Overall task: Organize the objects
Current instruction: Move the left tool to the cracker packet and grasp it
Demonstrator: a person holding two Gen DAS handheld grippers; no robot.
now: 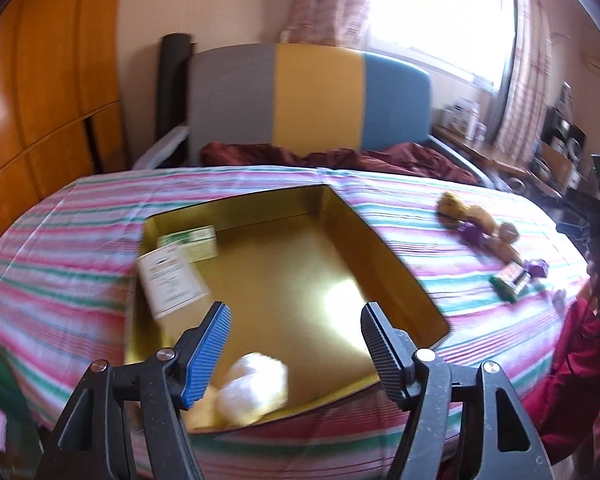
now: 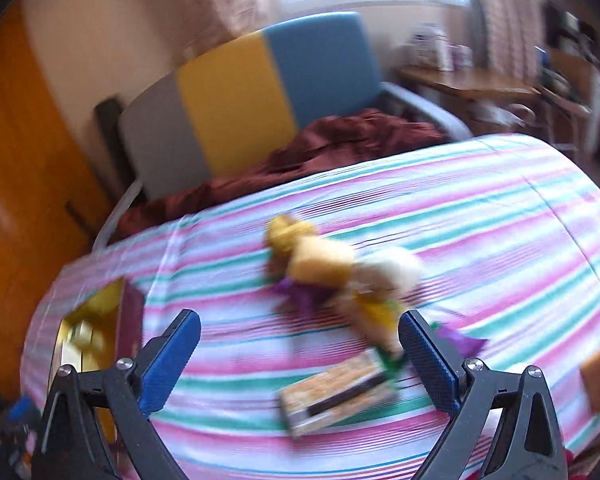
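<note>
Striped bedspread (image 1: pixel 80 216): work surface. Gold tin (image 1: pixel 384 248): three items already stowed. Loose pile (image 2: pixel 332 276) and flat box (image 2: pixel 336 394): left outside, still to be sorted. Left gripper (image 1: pixel 296 332), right gripper (image 2: pixel 300 344): both parted, nothing held.

Open, empty right tongs (image 2: pixel 300 354) hover over a flat box (image 2: pixel 336 392) on the striped bedspread (image 2: pixel 480 216).

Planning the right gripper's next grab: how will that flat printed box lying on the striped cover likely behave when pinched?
The flat printed box looks like thin cardboard, so probably light and crushable. Lying flat on the soft striped cover, it should not roll, but may sink or slide when pushed. The right gripper is open above it.
</note>
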